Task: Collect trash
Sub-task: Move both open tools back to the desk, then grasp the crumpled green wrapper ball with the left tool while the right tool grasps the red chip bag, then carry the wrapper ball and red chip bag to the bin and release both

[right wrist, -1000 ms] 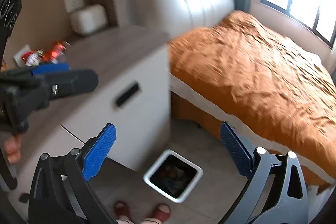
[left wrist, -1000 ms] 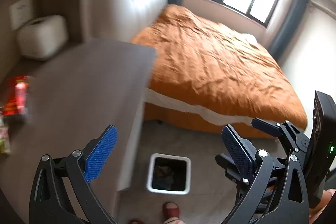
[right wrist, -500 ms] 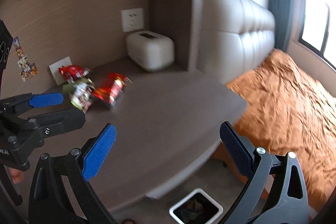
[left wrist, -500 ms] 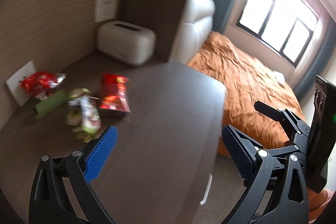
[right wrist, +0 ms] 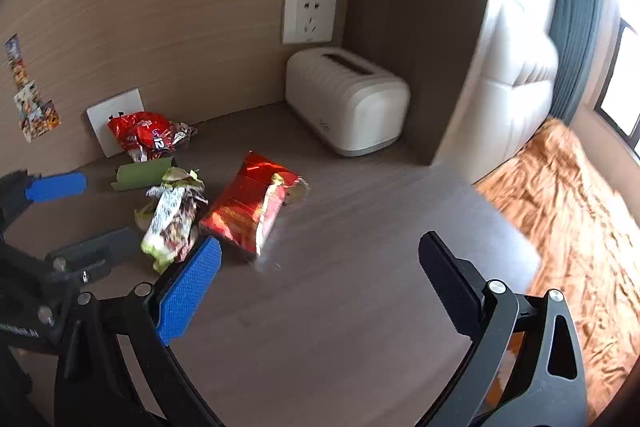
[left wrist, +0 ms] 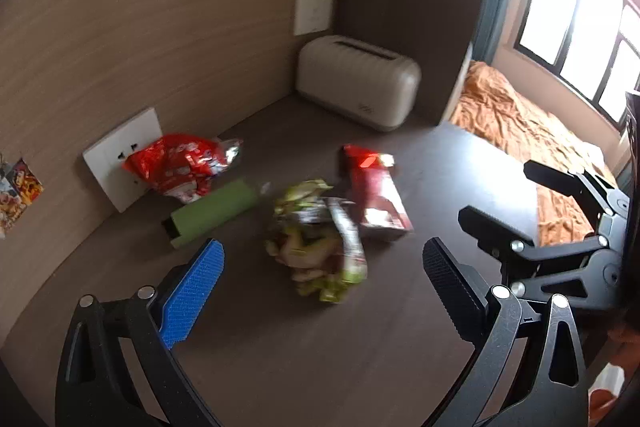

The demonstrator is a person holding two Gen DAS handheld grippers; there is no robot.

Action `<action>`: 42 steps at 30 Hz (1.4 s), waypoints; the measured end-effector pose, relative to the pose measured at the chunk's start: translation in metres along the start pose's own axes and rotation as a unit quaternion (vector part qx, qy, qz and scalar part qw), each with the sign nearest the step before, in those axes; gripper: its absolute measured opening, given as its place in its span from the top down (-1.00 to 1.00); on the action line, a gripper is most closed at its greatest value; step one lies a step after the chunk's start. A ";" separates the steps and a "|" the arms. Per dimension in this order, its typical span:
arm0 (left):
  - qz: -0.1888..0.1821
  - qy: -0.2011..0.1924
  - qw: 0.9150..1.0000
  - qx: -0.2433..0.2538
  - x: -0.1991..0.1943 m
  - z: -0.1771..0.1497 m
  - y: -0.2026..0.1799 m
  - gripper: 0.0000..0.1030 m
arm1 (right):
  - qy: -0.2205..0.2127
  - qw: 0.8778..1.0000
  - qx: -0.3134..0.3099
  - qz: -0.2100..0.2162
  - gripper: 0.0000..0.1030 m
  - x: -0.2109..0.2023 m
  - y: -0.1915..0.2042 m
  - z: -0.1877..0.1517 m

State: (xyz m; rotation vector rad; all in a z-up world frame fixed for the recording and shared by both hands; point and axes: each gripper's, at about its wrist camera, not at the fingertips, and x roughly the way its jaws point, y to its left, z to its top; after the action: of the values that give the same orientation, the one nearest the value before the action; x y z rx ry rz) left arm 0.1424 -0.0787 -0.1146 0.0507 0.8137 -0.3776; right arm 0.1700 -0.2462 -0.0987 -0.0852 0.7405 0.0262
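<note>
Both grippers hang over the dark surface with jaws spread wide and empty: the left gripper along the bottom of its view, the right gripper likewise. The trash lies left of centre: a green-and-white crumpled wrapper touching a red foil bag, a green tube and a red crumpled bag against a wall socket plate. A cream toaster-shaped box stands in the corner behind, and an orange bed fills the right edge.

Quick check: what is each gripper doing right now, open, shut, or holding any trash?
Left gripper: open, holding nothing, above the green-and-white wrapper.
Right gripper: open, holding nothing.
</note>
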 end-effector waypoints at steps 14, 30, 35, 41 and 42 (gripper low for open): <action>0.020 0.038 0.999 0.015 0.061 0.002 0.010 -0.90 | 0.096 0.991 0.077 0.060 -0.92 0.096 0.019 0.032; 0.008 0.047 0.999 0.020 0.064 0.001 0.002 -0.26 | 0.097 0.987 0.098 0.079 -0.09 0.074 0.007 0.016; -0.001 0.039 0.998 0.040 0.046 -0.003 -0.011 -0.26 | 0.067 0.992 0.082 0.072 0.05 0.035 -0.008 0.004; -0.024 0.037 0.997 0.069 0.028 -0.012 -0.044 -0.26 | 0.054 0.991 0.100 0.069 0.17 0.004 -0.033 -0.016; -0.026 0.037 0.996 0.074 0.026 -0.013 -0.049 -0.25 | 0.054 0.990 0.113 0.071 0.17 -0.003 -0.039 -0.022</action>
State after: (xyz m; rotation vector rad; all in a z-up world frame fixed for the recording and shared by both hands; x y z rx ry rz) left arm 0.1319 -0.1300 -0.1372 0.1837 0.8595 -0.4870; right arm 0.1547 -0.2867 -0.1104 0.1846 0.8519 0.0740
